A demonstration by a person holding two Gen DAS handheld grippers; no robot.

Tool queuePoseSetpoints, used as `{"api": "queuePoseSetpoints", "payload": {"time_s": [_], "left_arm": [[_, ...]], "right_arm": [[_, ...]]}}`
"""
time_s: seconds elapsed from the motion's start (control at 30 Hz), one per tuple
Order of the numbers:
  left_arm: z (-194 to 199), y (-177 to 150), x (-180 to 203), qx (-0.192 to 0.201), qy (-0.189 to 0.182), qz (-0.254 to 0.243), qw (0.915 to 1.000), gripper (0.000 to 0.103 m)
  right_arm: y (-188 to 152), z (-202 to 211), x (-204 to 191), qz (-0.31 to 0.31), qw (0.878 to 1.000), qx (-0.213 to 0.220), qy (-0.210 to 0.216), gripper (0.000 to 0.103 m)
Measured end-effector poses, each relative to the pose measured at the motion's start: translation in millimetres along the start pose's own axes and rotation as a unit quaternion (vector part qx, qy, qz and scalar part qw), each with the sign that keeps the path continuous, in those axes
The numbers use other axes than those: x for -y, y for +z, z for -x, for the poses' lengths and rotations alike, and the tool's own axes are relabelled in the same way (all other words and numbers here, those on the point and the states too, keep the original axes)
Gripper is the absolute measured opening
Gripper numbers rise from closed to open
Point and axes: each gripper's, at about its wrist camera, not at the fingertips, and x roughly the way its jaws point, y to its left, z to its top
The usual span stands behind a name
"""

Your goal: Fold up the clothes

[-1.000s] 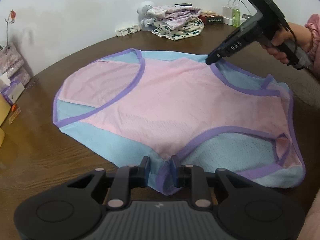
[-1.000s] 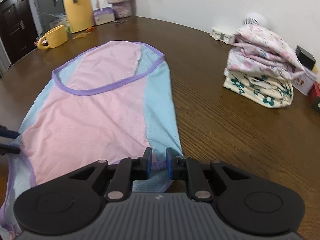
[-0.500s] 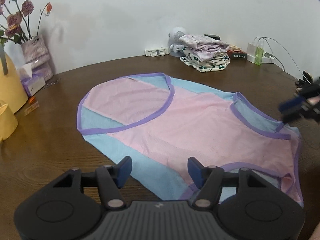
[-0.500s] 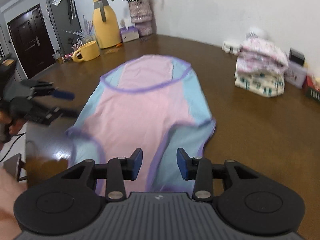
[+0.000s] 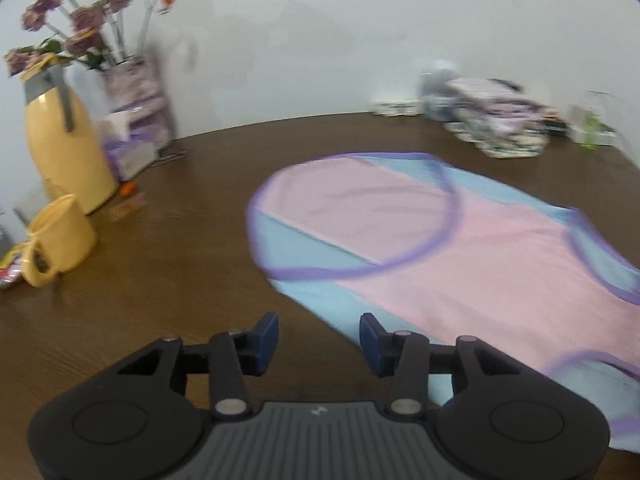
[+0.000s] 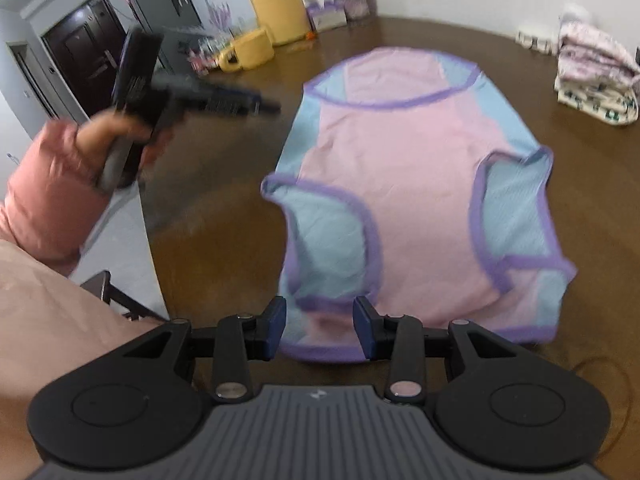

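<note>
A pink and light-blue sleeveless top (image 5: 460,264) with purple trim lies spread flat on the brown wooden table (image 5: 180,280). My left gripper (image 5: 319,332) hovers above the table just off the top's left edge. Its jaws are closing, with nothing between them. In the right wrist view that same left gripper (image 6: 268,106) is a blur at the left, held by a hand in a pink sleeve (image 6: 48,192). My right gripper (image 6: 320,316) stands open above the near hem of the top (image 6: 408,184), not gripping cloth.
A yellow thermos (image 5: 60,152), a yellow mug (image 5: 60,240), a tissue box (image 5: 132,152) and a vase of flowers (image 5: 136,80) stand at the left. Folded clothes (image 6: 592,80) are stacked at the far right. The table edge (image 6: 156,248) runs near the person.
Both grippers were shut on the top's edges a second ago. They have let go, opened and drawn back; the left one swung left off the cloth.
</note>
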Motion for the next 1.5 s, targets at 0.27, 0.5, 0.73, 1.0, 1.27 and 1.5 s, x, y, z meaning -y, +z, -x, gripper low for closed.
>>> {"api": "queuePoseSetpoints", "payload": {"time_s": [0.27, 0.5, 0.73, 1.0, 1.27, 1.5], "left_arm": [[-71, 44, -34, -0.054, -0.026, -0.016, 0.9981, 0.043], [-109, 69, -42, -0.12, -0.045, 0.011, 0.9917, 0.028], [-113, 73, -30, -0.136, -0.009, -0.033, 0.9902, 0.002], [-81, 38, -30, -0.142, 0.048, -0.083, 0.9852, 0.002], [-3, -36, -1, -0.152, 0.079, -0.101, 0.98, 0.001], [55, -76, 36, -0.172, 0.086, -0.047, 0.9801, 0.002]], "right_arm": [[2, -25, -29, -0.004, 0.998, -0.026, -0.051, 0.038], [9, -42, -37, -0.013, 0.996, -0.042, -0.078, 0.038], [10, -55, -45, 0.011, 0.993, -0.062, -0.097, 0.011], [0, -46, -39, 0.068, 0.989, -0.078, -0.109, 0.002], [-13, -21, 12, 0.118, 0.978, -0.096, -0.143, 0.002], [-6, -11, 71, 0.166, 0.971, -0.099, -0.14, 0.002]]}}
